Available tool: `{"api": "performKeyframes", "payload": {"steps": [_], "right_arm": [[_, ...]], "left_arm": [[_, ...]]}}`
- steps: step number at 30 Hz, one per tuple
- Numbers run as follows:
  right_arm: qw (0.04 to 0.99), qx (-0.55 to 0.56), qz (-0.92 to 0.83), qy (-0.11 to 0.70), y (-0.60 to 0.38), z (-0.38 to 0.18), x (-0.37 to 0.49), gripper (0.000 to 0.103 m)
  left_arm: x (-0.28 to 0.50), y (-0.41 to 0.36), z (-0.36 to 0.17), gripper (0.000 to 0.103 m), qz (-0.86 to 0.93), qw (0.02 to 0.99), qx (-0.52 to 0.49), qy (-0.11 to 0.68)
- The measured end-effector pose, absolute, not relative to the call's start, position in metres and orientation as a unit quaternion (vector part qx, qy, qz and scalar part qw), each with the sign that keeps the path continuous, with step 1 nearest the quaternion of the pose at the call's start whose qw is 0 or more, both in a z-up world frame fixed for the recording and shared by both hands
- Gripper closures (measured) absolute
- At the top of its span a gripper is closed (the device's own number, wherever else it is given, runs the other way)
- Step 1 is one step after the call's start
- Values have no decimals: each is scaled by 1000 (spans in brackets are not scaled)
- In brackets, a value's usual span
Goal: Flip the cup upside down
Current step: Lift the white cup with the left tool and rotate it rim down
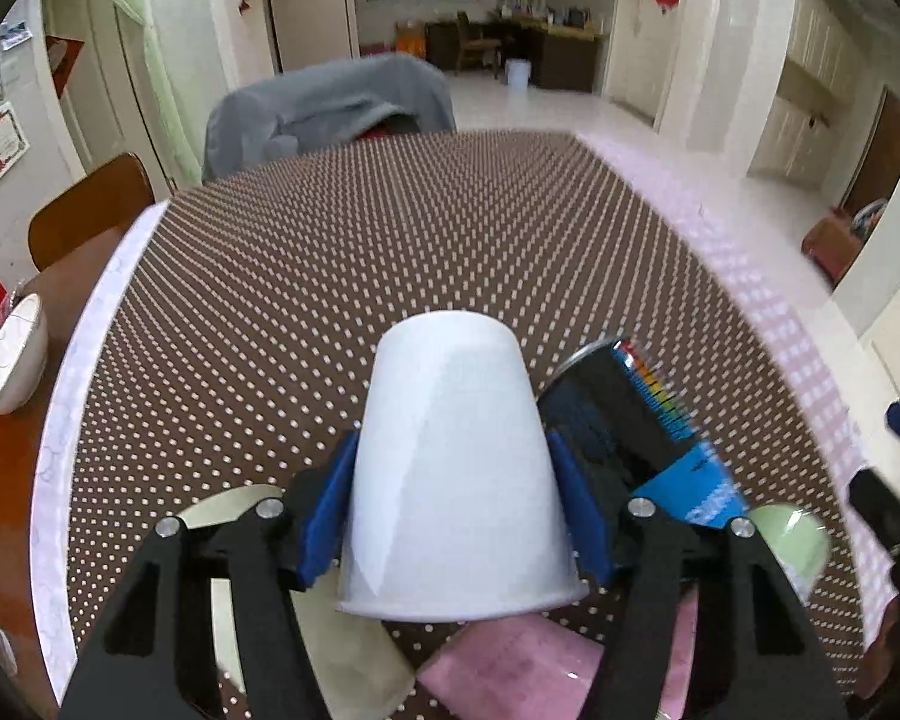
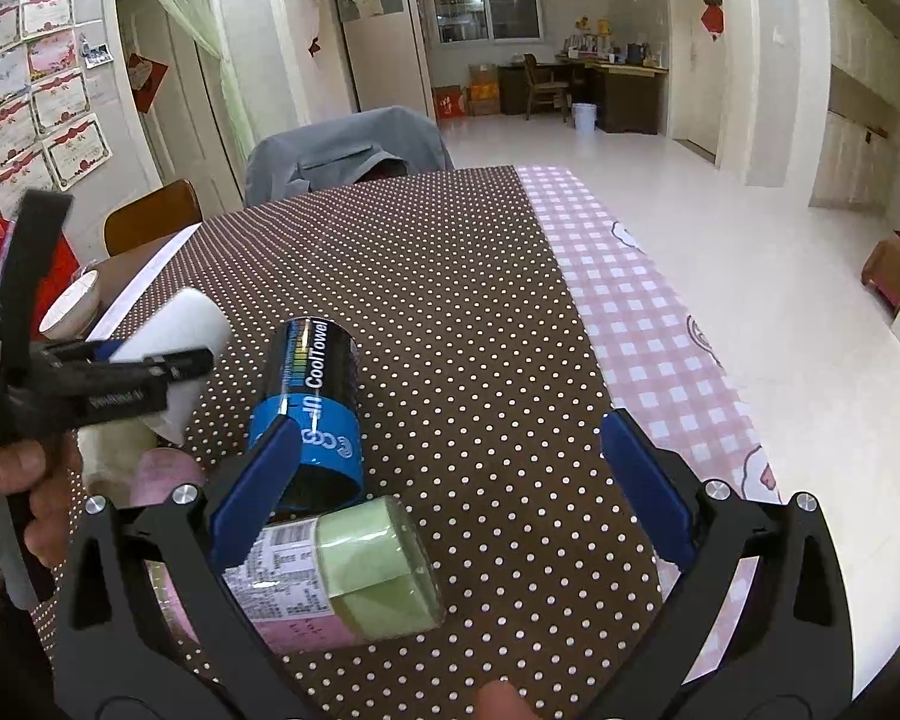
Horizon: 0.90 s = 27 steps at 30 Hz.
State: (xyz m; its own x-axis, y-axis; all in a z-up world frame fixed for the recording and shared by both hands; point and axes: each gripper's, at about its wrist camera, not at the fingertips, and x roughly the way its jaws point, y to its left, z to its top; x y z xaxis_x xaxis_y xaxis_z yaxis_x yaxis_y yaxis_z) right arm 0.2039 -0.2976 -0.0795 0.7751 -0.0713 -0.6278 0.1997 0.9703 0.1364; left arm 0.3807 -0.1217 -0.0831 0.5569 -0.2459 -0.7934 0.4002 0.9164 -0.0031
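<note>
Cup [image 1: 456, 468]: white, clamped between the 2 blue pads of the left claw [image 1: 453, 504]; rim toward the camera, closed base pointing away, so already tipped over.
Left claw: clenched on the cup's side walls near the rim.
Right claw [image 2: 450, 480]: released, jaws spread wide with nothing between them.
Landmark: blue can [image 2: 315, 414] lying on the dotted counter [image 2: 462, 276]; cup sits just left of it, lifted, a green-capped bottle [image 2: 342, 576] nearer the camera.
Key relation: cup's long axis runs forward along the left claw's fingers; the left hand is the nearer, so the rim likely goes down onto the counter left of the can.
</note>
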Motion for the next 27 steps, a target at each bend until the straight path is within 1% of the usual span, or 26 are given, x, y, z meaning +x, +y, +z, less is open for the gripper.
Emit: {"api": "performKeyframes", "payload": {"steps": [9, 14, 20, 27], "right_arm": [[947, 86, -66, 303, -280, -62, 170, 6], [951, 79, -54, 294, -269, -57, 143, 6], [954, 73, -46, 286, -261, -57, 106, 6], [955, 80, -50, 280, -265, -63, 80, 6]], "left_arm": [[313, -103, -33, 40, -205, 899, 61, 382], [270, -89, -24, 40, -214, 904, 47, 366], [218, -75, -39, 40, -214, 907, 33, 362], [172, -70, -73, 40, -204, 903, 4, 378]]}}
